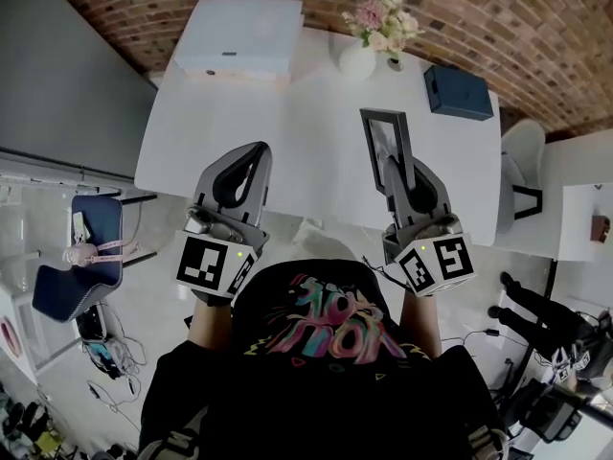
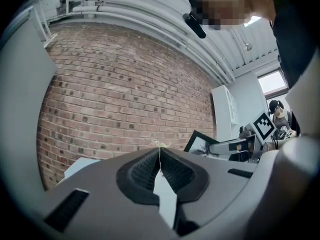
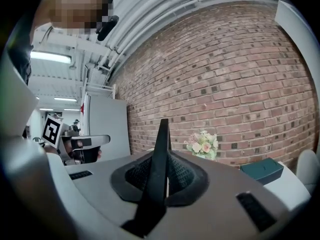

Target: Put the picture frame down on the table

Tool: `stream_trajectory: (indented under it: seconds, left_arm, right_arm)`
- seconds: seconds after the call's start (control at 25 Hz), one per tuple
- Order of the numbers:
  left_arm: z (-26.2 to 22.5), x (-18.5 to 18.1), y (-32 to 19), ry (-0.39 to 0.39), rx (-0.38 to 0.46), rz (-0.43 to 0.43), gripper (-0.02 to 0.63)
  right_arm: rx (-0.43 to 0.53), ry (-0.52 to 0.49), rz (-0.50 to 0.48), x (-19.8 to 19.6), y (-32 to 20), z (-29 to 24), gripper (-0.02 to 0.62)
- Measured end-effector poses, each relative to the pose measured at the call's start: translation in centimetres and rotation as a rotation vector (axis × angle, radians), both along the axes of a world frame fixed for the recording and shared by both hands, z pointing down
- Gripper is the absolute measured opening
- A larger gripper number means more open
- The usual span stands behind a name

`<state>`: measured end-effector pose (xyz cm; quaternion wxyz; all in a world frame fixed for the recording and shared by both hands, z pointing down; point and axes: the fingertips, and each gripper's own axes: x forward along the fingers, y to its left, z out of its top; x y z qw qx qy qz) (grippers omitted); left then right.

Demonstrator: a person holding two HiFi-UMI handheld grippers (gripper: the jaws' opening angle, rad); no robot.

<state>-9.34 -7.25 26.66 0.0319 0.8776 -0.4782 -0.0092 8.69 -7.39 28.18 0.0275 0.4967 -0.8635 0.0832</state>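
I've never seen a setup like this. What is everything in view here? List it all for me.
table: one, white, centre
flat box: one, white, table's far left corner
vase: one, white, pink and cream flowers, table's far edge
small box: one, dark blue, table's far right
picture frame: one, black, upright, clamped in the right hand-held gripper
chairs: two; blue chair left of the table, white chair right of it
brick wall: one, red-brown, behind the table
left hand-held gripper: one, grey, jaws together, empty
right hand-held gripper: one, grey, shut on the frame
T-shirt: one, black, printed, on the person
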Motion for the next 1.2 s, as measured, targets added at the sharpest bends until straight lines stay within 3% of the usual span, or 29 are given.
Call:
stream_trajectory:
  seconds: [0.44, 1.2]
  left_arm:
    - [-0.1, 5.2, -9.3, -0.022, -0.017, -0.011, 0.025]
    - [0.2, 5.4, -14.3, -0.024, -0.027, 0.091, 0.025]
  right_arm:
    - [-0.004, -0.008, -0.034, 4.8, -9.6, -0.4, 0.069]
    - [-0.030, -0.017, 0.037, 3.7, -13.0, 0.2, 0.069]
